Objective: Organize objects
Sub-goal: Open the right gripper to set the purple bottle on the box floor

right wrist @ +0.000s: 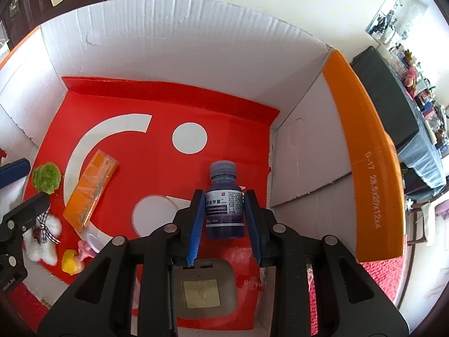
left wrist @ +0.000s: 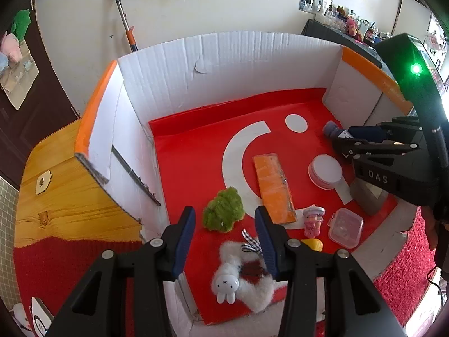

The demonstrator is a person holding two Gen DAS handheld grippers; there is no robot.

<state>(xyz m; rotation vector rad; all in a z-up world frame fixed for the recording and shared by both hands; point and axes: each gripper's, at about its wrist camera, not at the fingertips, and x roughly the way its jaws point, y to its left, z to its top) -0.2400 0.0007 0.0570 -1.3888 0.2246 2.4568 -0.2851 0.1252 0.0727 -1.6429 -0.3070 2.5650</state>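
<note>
A small blue bottle (right wrist: 224, 205) with a white label hangs above the red floor of a cardboard box (right wrist: 168, 42), and my right gripper (right wrist: 224, 196) is shut on its body. In the left wrist view the bottle (left wrist: 334, 130) shows at the right, in the right gripper (left wrist: 346, 140). My left gripper (left wrist: 224, 216) stands open over the near left part of the box, with nothing between its fingers. Below it lie a green fuzzy ball (left wrist: 223, 213) and a white fluffy rabbit plush (left wrist: 227, 280).
On the red floor lie an orange packet (left wrist: 273, 188), a round white-topped tub (left wrist: 325, 171), a clear small box (left wrist: 345, 230), a pink toy (left wrist: 313, 221), a yellow duck (left wrist: 313, 244) and a grey box (right wrist: 207, 289). White walls (left wrist: 224, 64) ring the floor. A wooden table (left wrist: 70, 191) is left.
</note>
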